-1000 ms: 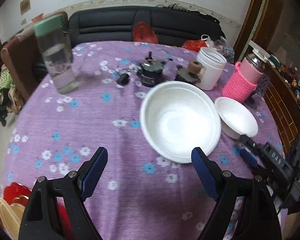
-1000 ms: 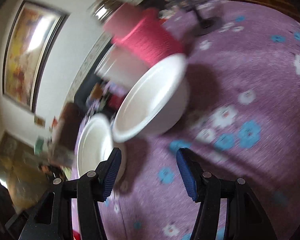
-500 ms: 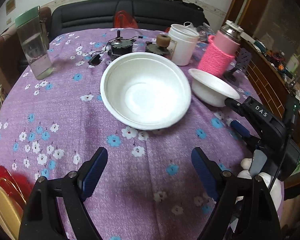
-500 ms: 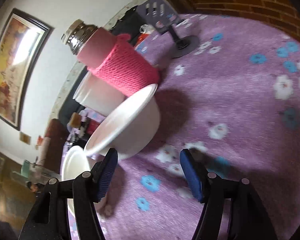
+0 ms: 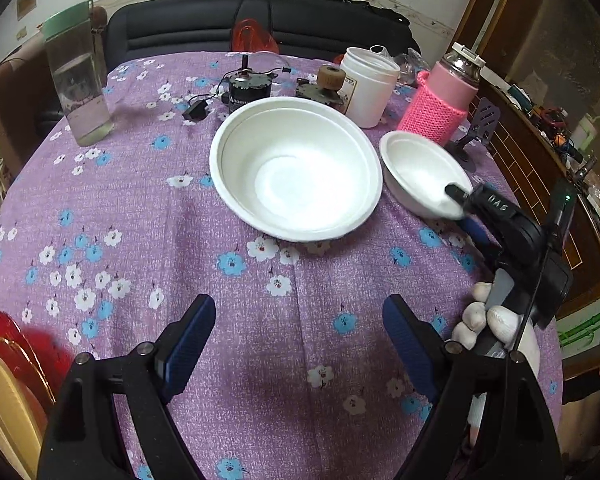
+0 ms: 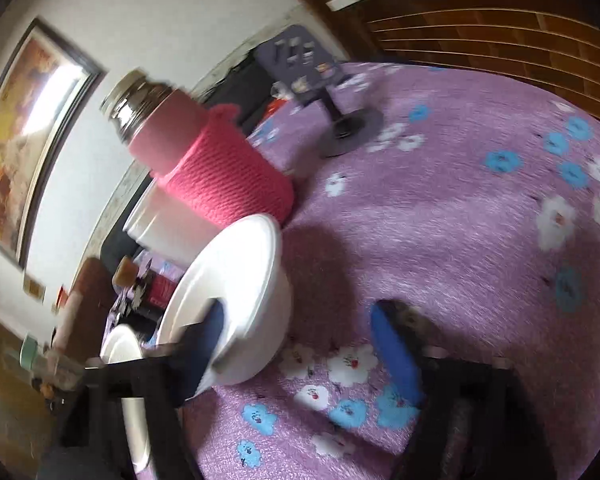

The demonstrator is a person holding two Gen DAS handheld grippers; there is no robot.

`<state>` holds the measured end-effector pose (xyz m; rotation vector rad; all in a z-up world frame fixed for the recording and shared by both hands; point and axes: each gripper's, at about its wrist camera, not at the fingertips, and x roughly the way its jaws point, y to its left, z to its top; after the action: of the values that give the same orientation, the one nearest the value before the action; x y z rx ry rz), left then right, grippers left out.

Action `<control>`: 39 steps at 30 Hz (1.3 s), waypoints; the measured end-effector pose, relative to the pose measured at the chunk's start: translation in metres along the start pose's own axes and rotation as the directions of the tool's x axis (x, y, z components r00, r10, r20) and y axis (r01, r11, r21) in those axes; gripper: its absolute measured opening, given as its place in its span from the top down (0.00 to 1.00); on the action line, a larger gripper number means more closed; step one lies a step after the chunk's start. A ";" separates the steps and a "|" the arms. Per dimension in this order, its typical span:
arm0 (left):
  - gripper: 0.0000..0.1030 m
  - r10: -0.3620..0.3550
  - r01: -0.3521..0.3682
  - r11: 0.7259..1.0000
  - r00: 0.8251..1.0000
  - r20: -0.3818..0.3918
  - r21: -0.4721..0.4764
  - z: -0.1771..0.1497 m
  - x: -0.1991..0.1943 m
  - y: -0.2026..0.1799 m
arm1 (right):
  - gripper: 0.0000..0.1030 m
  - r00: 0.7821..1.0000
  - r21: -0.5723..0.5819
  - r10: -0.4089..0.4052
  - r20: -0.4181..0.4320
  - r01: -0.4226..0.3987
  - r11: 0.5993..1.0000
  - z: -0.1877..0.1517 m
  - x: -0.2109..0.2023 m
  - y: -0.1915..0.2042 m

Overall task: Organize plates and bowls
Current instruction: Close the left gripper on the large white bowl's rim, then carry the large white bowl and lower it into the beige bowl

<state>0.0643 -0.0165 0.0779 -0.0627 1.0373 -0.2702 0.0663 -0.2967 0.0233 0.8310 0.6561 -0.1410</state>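
A large white bowl (image 5: 296, 172) sits mid-table on the purple floral cloth. A small white bowl (image 5: 420, 172) stands right of it, also in the right wrist view (image 6: 240, 280). My right gripper (image 6: 300, 340) is open; its left finger (image 6: 208, 332) is inside the small bowl and the right one is outside, so the jaws straddle the near rim. It shows in the left wrist view (image 5: 466, 210). My left gripper (image 5: 300, 328) is open and empty, near the table's front edge, short of the large bowl.
A pink knit-sleeved flask (image 5: 440, 100), a white tub (image 5: 368, 84), a phone stand (image 5: 480, 128) and small motors (image 5: 248, 88) stand behind the bowls. A water bottle (image 5: 78, 80) is at the far left. Red and yellow plates (image 5: 4, 380) lie at the lower left.
My right gripper has moved forward onto the small bowl, one finger now inside the rim. My left gripper has stayed open over the near cloth, with its view shifting.
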 end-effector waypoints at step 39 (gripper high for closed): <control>0.88 -0.007 0.010 0.994 0.999 -0.031 0.111 -0.005 0.051 -0.079 | 0.88 0.974 -0.245 0.052 -0.220 -0.107 0.964 -0.051 -0.066 -0.005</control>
<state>0.0693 -0.1051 0.0472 0.0375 1.0508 -0.3370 -0.0132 -0.2717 0.0338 0.6264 0.8208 0.1061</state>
